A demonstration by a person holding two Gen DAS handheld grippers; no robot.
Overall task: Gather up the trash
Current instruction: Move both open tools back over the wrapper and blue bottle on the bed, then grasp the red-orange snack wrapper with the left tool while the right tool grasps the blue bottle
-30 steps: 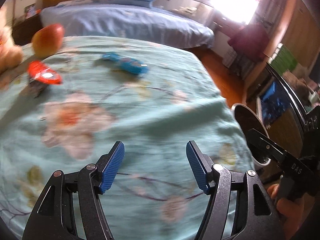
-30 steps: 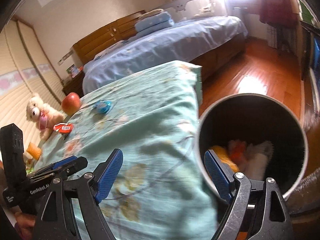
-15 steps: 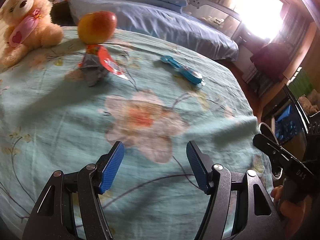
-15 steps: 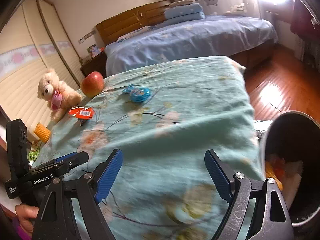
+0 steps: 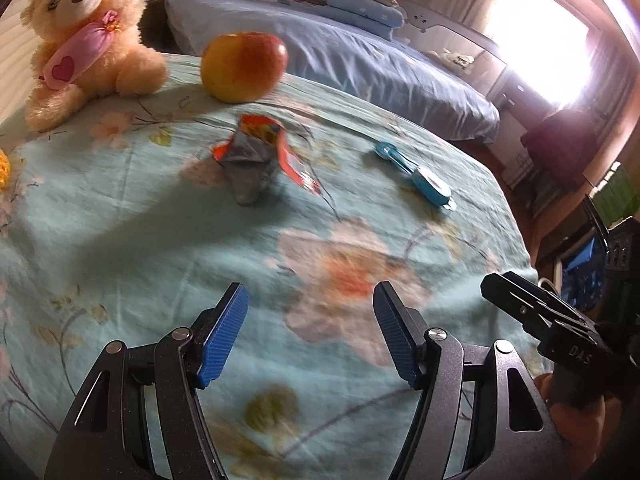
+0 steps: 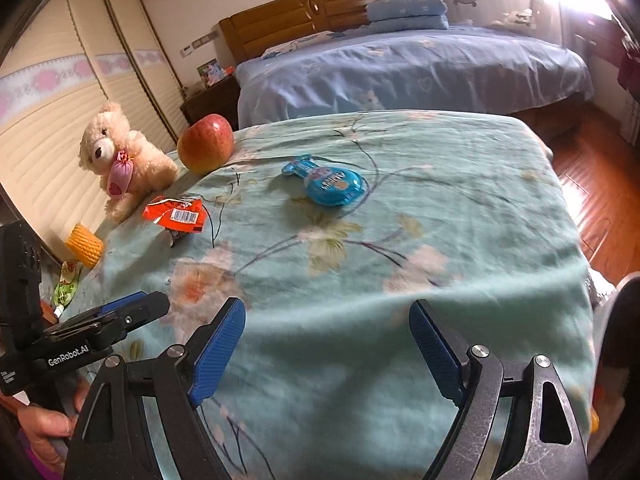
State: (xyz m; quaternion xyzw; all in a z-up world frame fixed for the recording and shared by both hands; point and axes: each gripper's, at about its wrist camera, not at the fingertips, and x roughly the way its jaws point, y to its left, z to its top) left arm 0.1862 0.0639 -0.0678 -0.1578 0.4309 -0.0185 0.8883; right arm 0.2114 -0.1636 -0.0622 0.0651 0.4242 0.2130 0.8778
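Left wrist view: the left tool (image 5: 310, 332) hangs spread and empty over the flowered table (image 5: 120, 240). Ahead lie a torn red wrapper (image 5: 256, 156) and, farther right, a blue wrapper (image 5: 420, 178); the apple (image 5: 244, 66) and teddy bear (image 5: 86, 36) sit at the far edge.

Right wrist view: the right tool (image 6: 328, 340) is likewise spread, holding nothing. Both wrappers are uncollected, and a green pouch (image 6: 66, 284) lies at the table's left edge. The bin (image 6: 618, 320) at right already holds some scraps, so the job looks partly done.
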